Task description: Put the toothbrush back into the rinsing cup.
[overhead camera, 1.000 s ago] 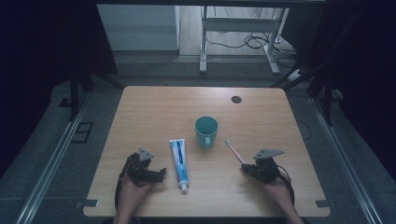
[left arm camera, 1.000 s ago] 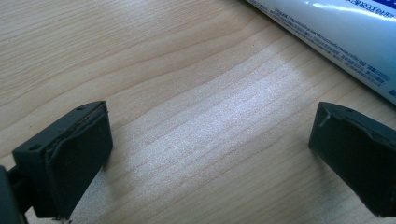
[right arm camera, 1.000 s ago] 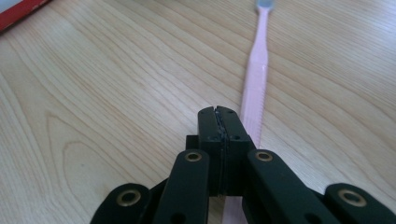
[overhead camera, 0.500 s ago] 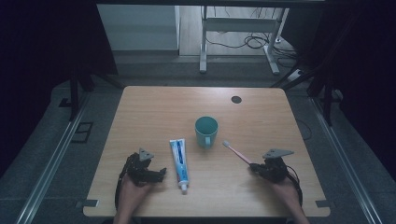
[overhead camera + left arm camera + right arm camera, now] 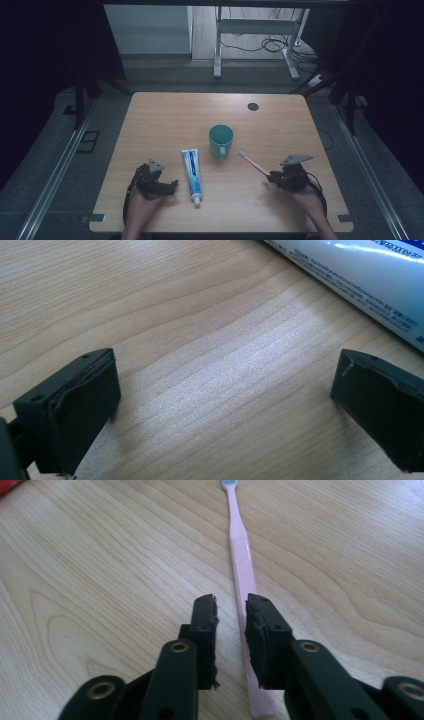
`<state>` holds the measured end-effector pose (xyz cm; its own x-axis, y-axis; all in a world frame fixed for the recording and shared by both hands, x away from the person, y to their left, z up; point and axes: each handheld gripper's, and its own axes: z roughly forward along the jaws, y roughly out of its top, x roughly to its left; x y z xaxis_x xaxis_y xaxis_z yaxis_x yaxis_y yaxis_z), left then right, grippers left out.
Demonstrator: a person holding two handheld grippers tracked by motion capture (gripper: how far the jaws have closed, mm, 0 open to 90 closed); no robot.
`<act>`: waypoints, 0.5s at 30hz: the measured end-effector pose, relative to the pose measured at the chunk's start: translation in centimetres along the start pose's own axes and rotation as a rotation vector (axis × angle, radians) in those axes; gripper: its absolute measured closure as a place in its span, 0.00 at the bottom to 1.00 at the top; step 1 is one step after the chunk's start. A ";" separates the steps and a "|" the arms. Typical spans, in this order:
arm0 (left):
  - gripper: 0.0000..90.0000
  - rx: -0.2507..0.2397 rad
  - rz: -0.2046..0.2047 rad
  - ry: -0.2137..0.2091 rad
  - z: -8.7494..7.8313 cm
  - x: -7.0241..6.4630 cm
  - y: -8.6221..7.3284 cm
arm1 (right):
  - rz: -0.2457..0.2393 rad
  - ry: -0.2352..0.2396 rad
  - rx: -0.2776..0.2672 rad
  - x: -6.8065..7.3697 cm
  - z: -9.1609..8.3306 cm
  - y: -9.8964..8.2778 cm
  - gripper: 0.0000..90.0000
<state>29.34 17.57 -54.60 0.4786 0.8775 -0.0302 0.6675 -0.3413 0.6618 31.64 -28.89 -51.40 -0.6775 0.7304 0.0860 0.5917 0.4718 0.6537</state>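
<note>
Toothbrush (image 5: 242,555), pink and slim with a ribbed grip, lies flat on the bench (image 5: 165,115) between the jaws of my right hand-held gripper (image 5: 231,611), which have just been opening and stand a little apart, their pads off the handle. Its bristled head points toward the teal cup (image 5: 220,140) standing near the bench's middle. My left hand-held gripper (image 5: 220,395) rests wide open over bare wood, holding nothing, just beside the glossy white-and-blue toothpaste tube (image 5: 191,170). The bench is pale wood with flowing grain and a dark round plug (image 5: 253,106) at its far side; beyond it are grey floor, metal legs and cables. A second ago the right hand-held gripper was shut on the handle.
</note>
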 end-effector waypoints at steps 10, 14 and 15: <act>0.00 -0.001 0.000 0.000 0.0 0.0 0.0 | -0.038 -0.014 0.153 -0.6 0.3 1.9 0.68; 0.00 0.000 0.000 0.000 0.0 0.0 0.0 | -0.046 -0.022 0.218 -1.0 0.6 3.0 0.64; 0.00 0.000 0.000 0.000 0.0 0.0 0.0 | -0.046 -0.022 0.218 -1.0 0.6 3.0 0.64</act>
<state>29.34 17.57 -54.60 0.4786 0.8775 -0.0307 0.6676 -0.3409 0.6619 34.38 -27.89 -49.97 -0.6981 0.7148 0.0420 0.6422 0.5990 0.4784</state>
